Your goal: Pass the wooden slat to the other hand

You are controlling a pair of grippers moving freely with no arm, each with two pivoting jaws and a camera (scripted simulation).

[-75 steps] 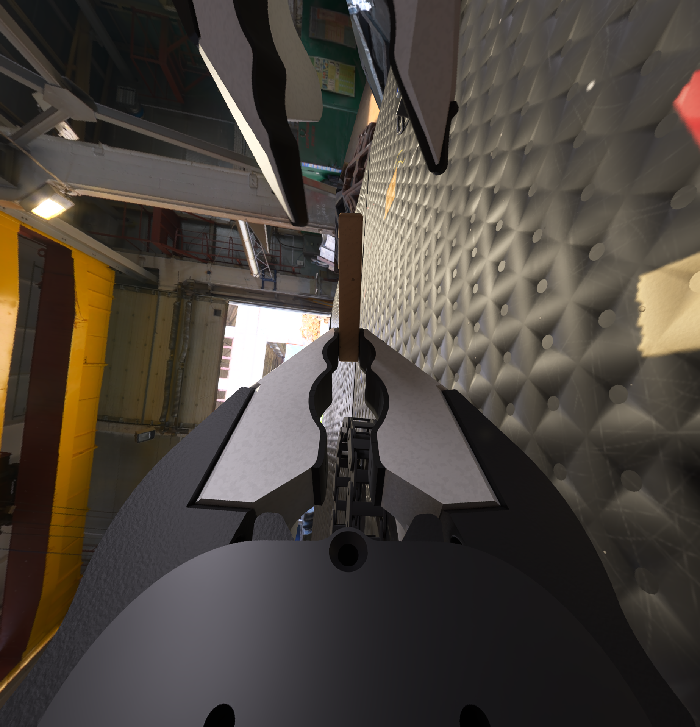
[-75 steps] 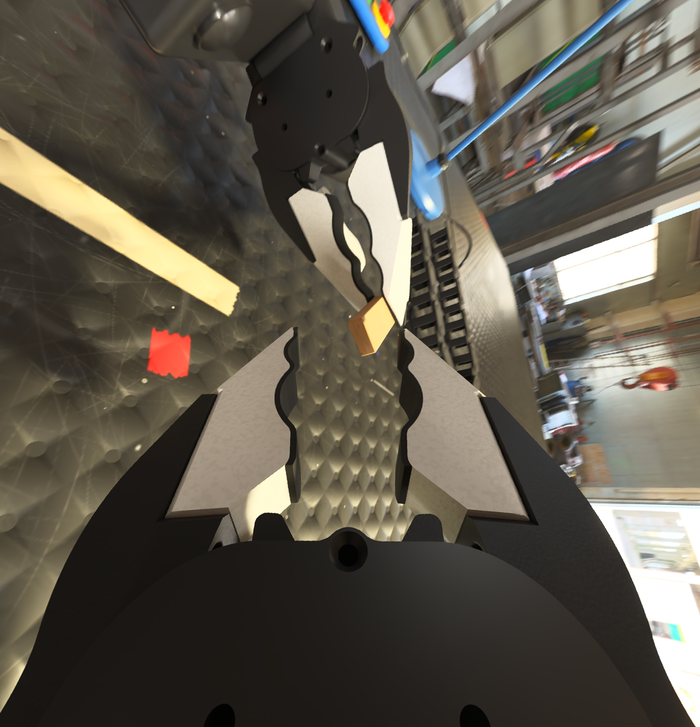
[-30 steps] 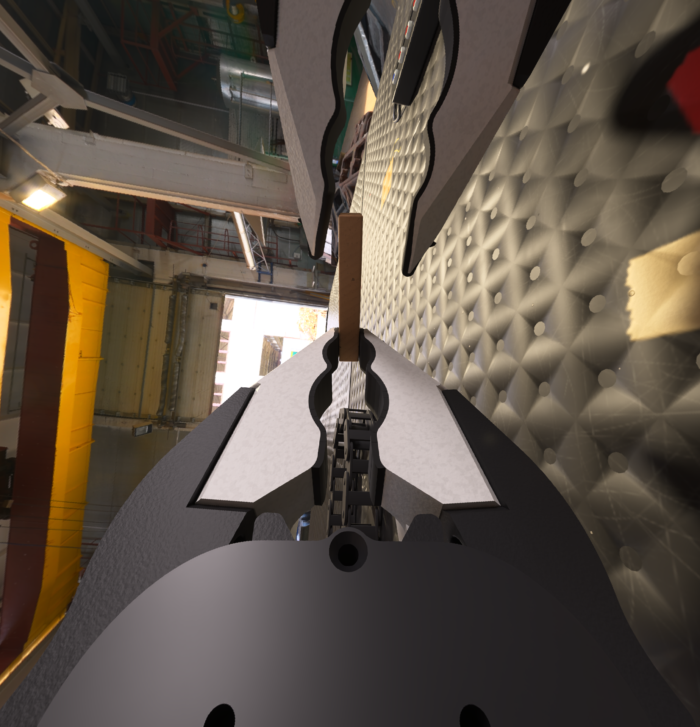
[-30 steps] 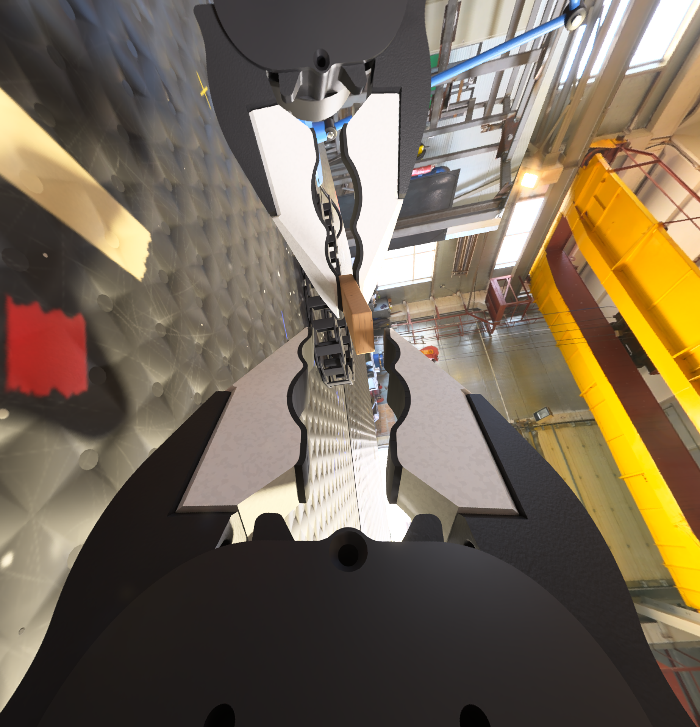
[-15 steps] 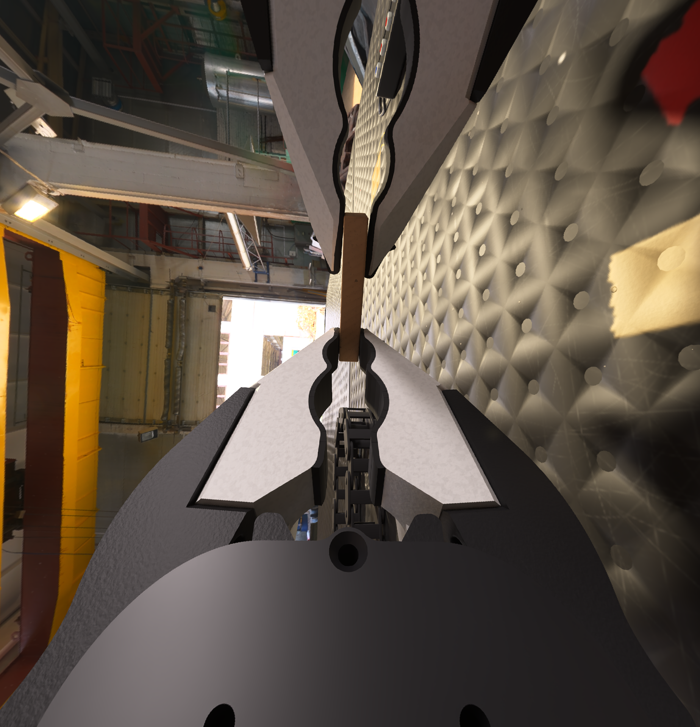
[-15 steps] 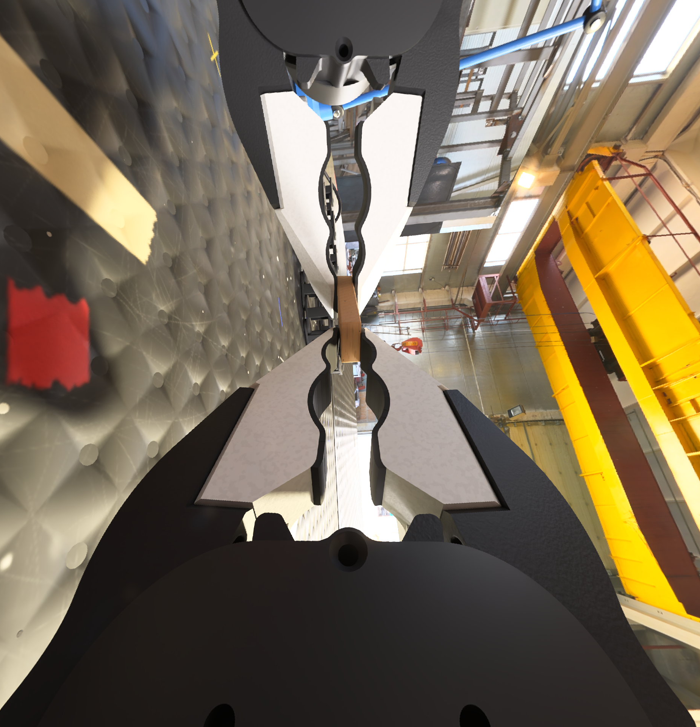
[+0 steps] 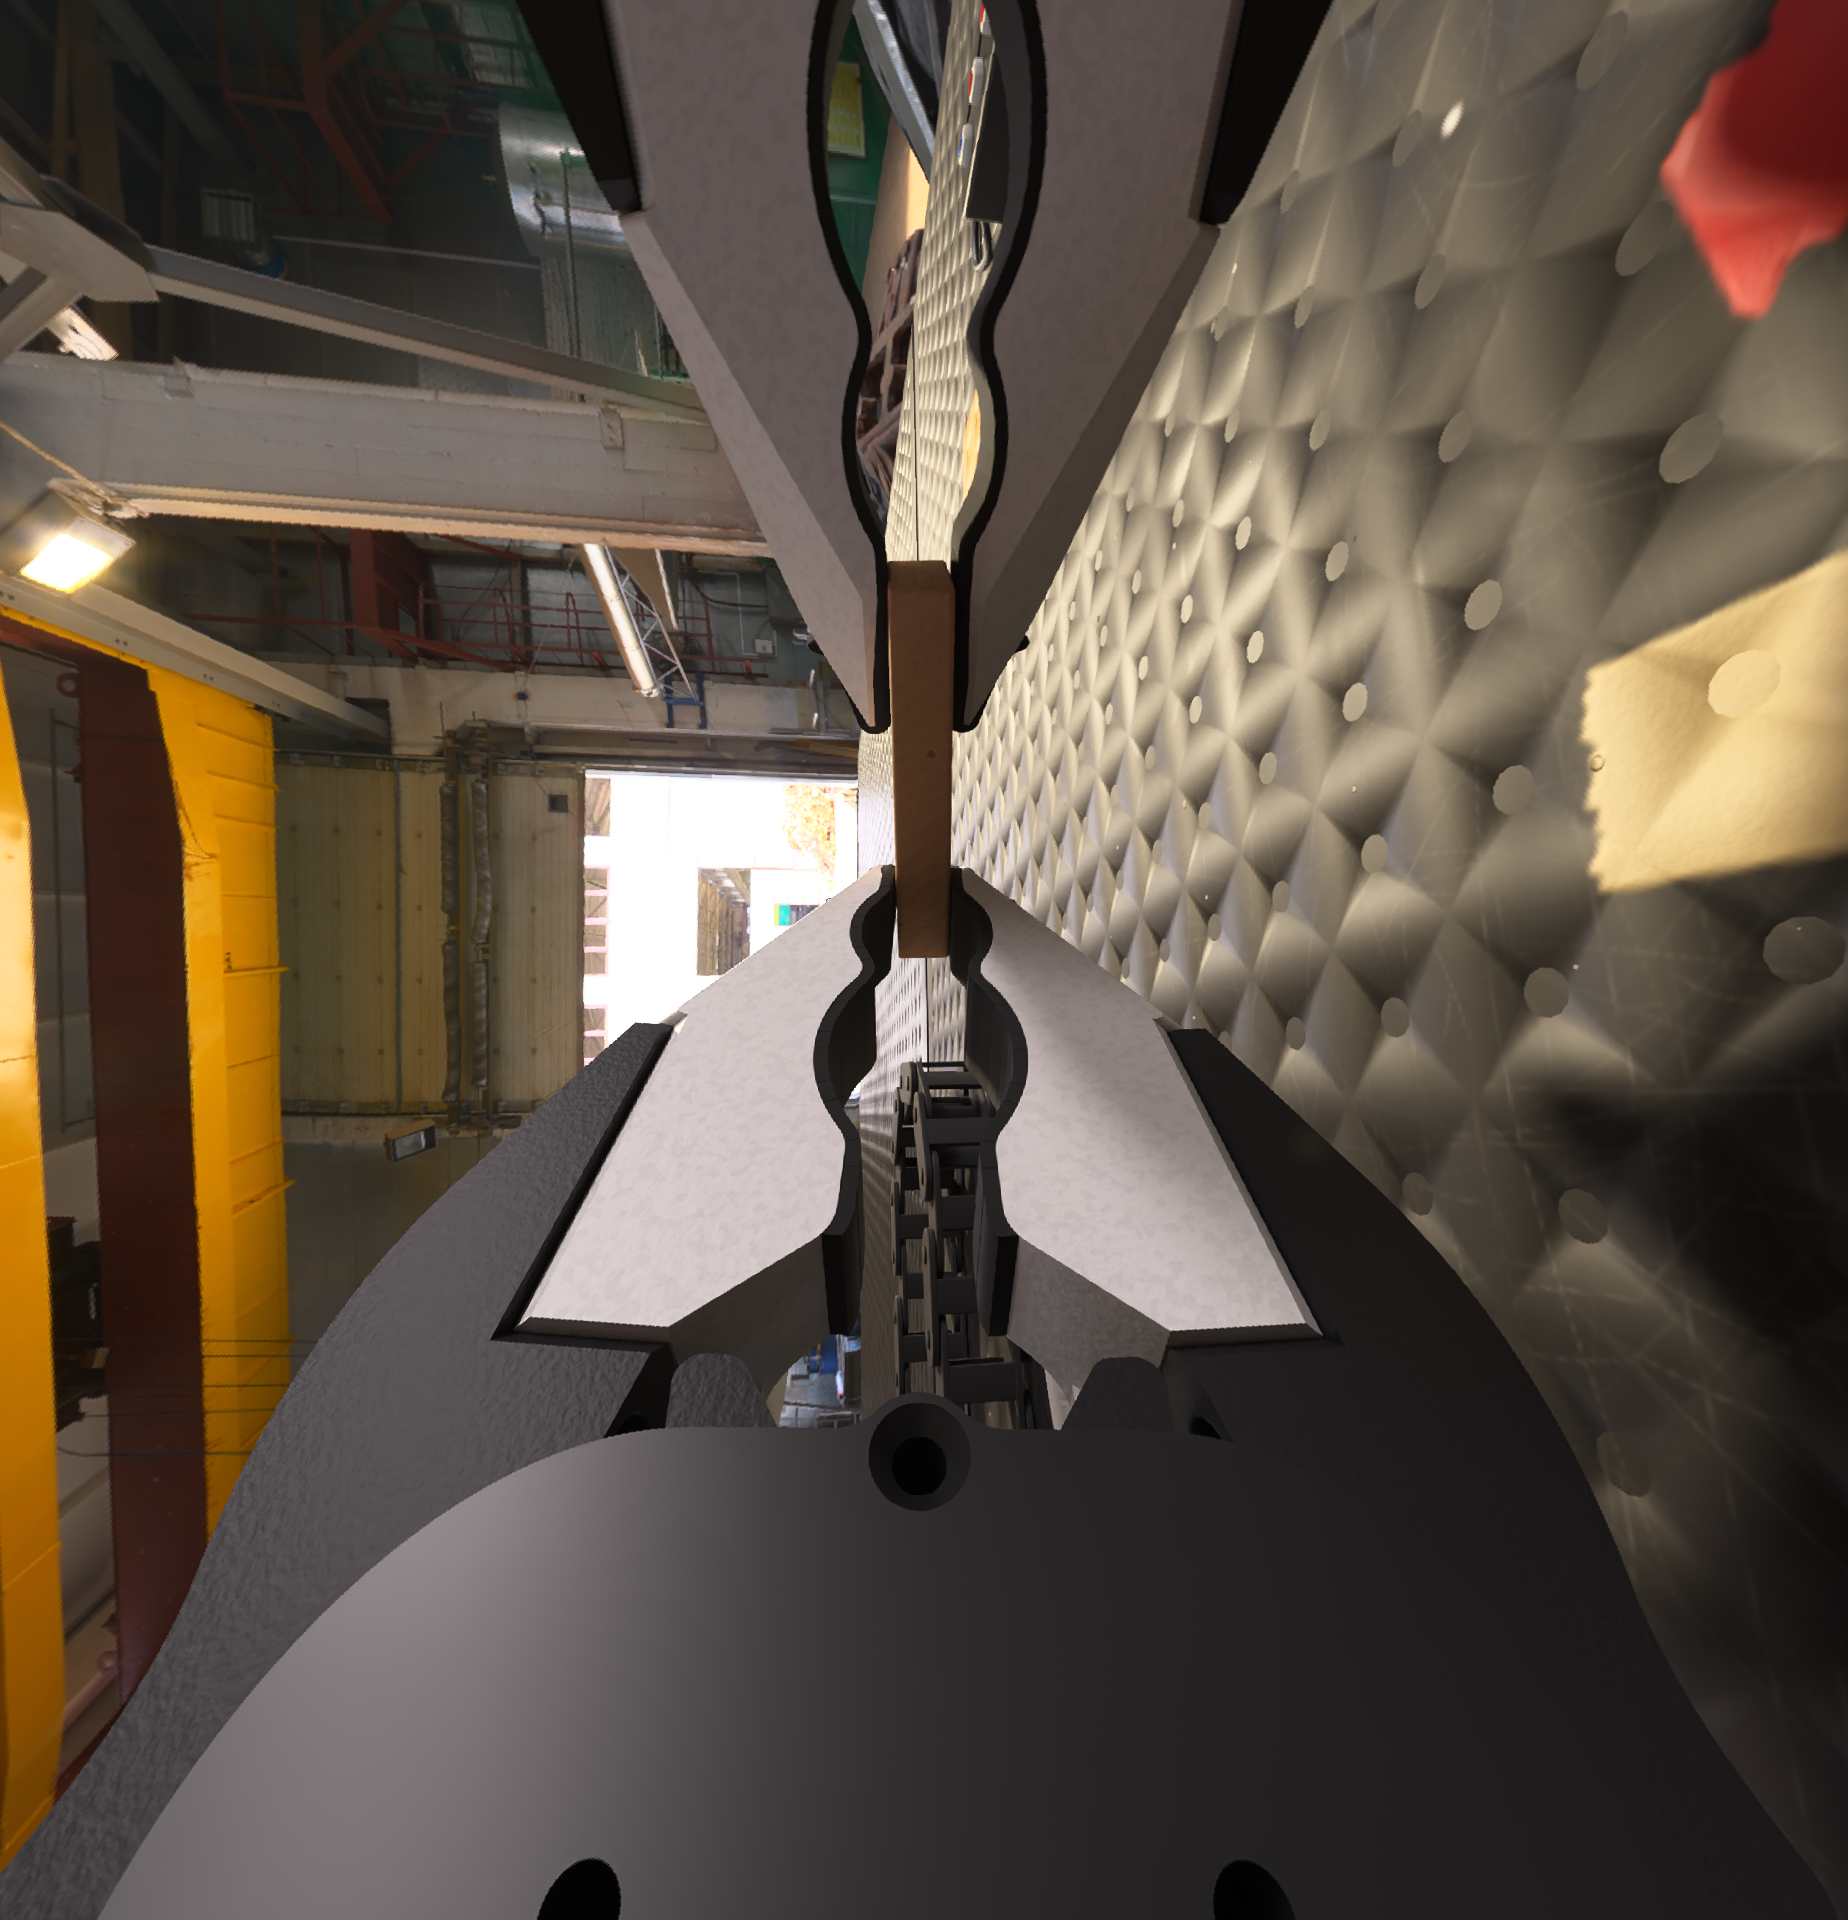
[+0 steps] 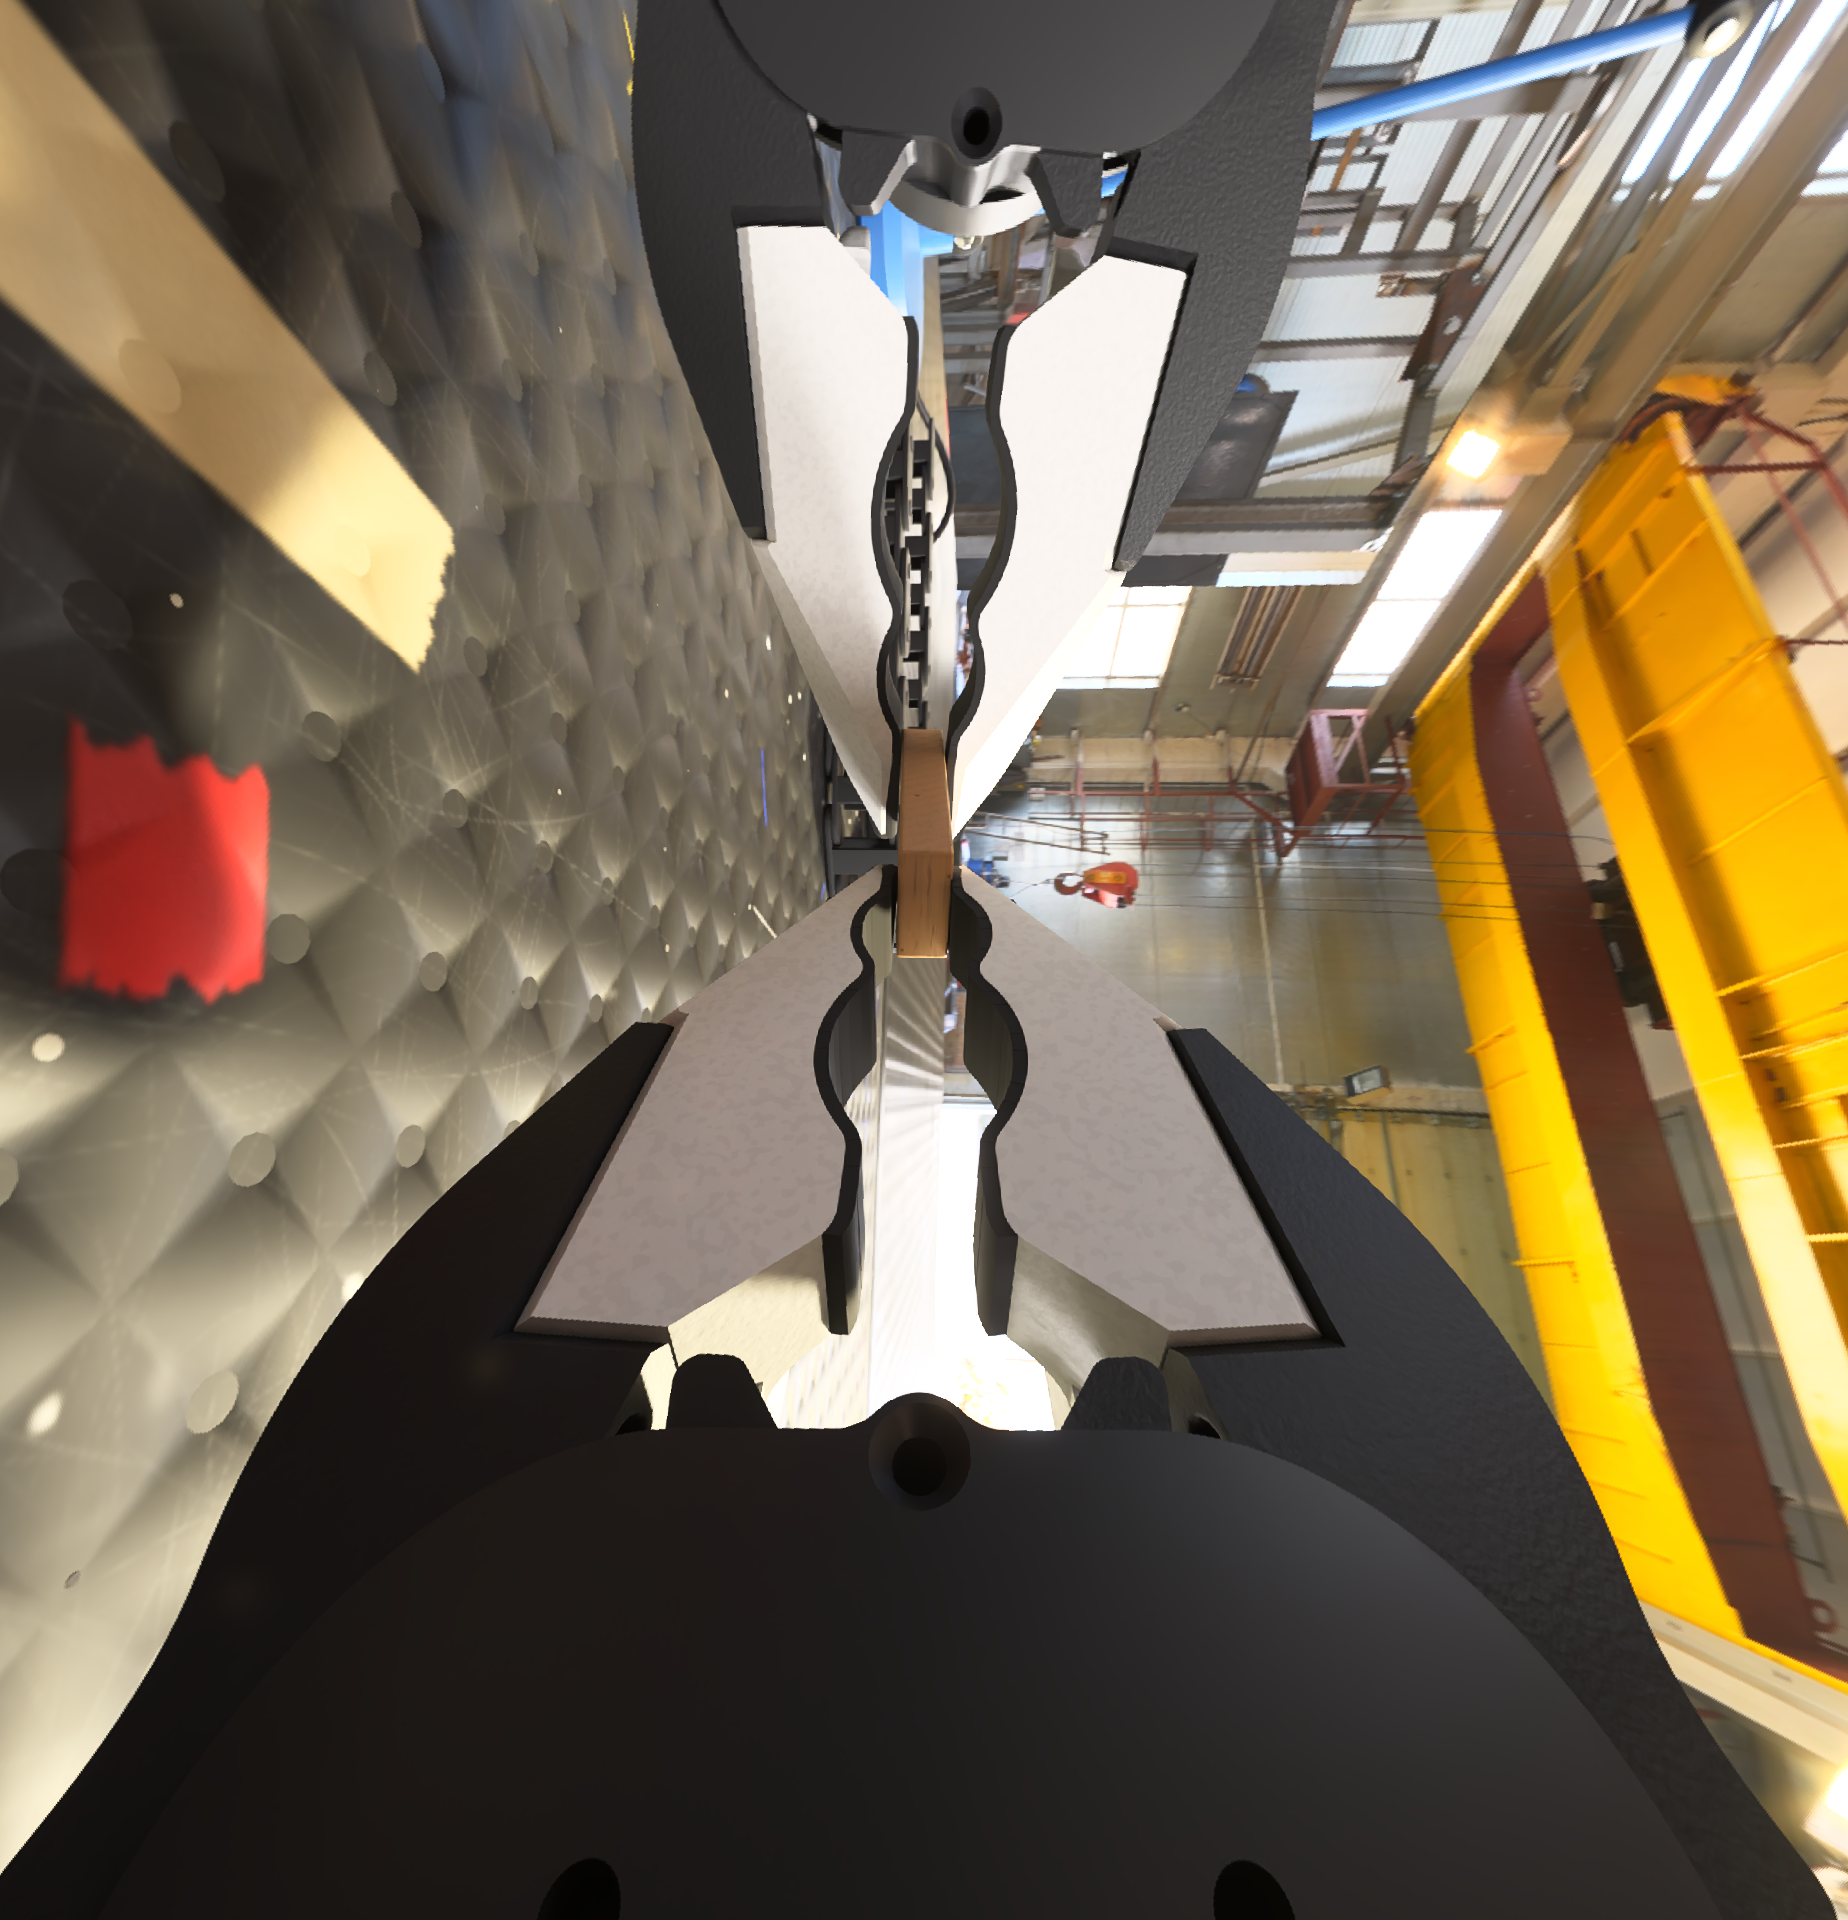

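Metal floor beside; both tools [image 7: 921, 914] [image 8: 921, 914] grip slat [image 7: 922, 769].

The wooden slat [image 7: 921, 769] is boxed in at both ends: the left gripper [image 7: 921, 902] pinches one end, the right gripper [image 7: 921, 717] pinches the other, tips facing each other. Only the slat's short middle stretch is bare. To one side of the slat lies the studded metal table [image 7: 1367, 582], close by, bearing a red patch [image 8: 161, 862] and a pale strip [image 8: 203, 343]. The slat's other side is open air.
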